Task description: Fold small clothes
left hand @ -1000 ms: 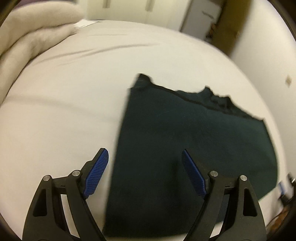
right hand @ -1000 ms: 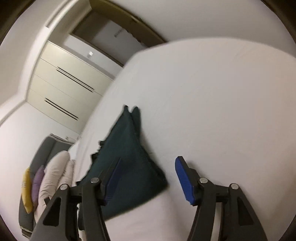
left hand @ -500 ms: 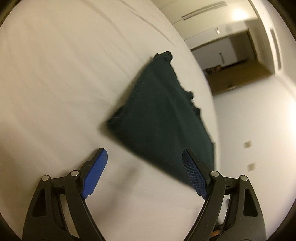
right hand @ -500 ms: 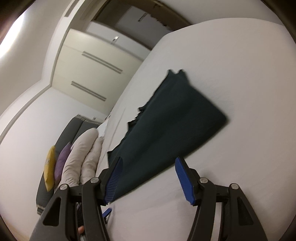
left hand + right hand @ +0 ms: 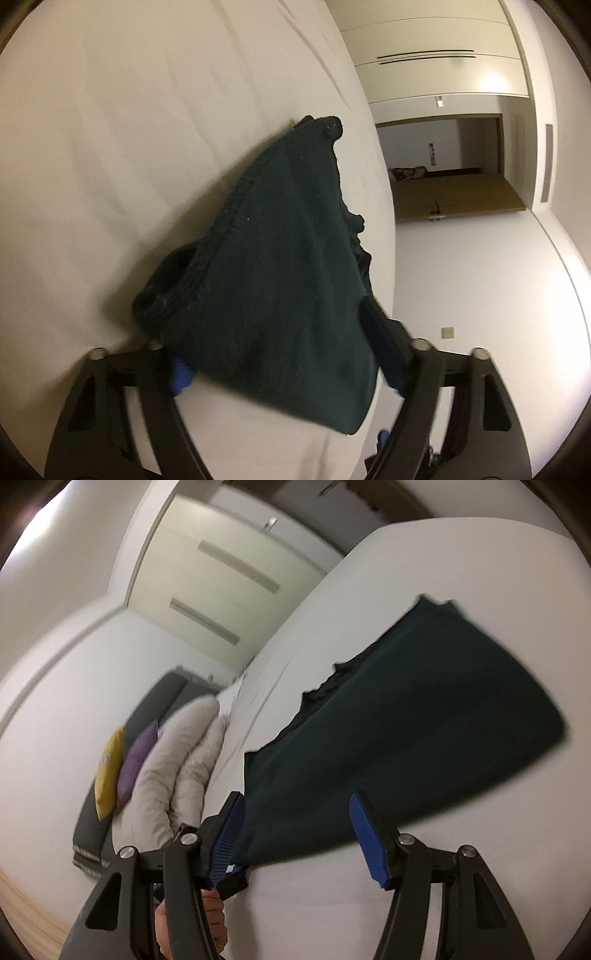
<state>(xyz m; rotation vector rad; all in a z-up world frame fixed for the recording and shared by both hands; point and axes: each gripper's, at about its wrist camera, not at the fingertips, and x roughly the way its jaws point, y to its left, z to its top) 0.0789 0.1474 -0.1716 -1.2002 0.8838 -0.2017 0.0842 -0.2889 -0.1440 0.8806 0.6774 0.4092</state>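
Closer now, my left gripper (image 5: 284, 358) has slid around the folded dark green knit garment (image 5: 280, 266), jaws spread wide with its near edge between them. My right gripper (image 5: 295, 834) gapes too, straddling that garment's corner on the white bed (image 5: 461, 886).

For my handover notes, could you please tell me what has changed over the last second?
The left claw has pushed in under the dark green folded knit garment, lifting its near edge. The right claw has closed in beside it, jaws open. The white bedsheet is unchanged.
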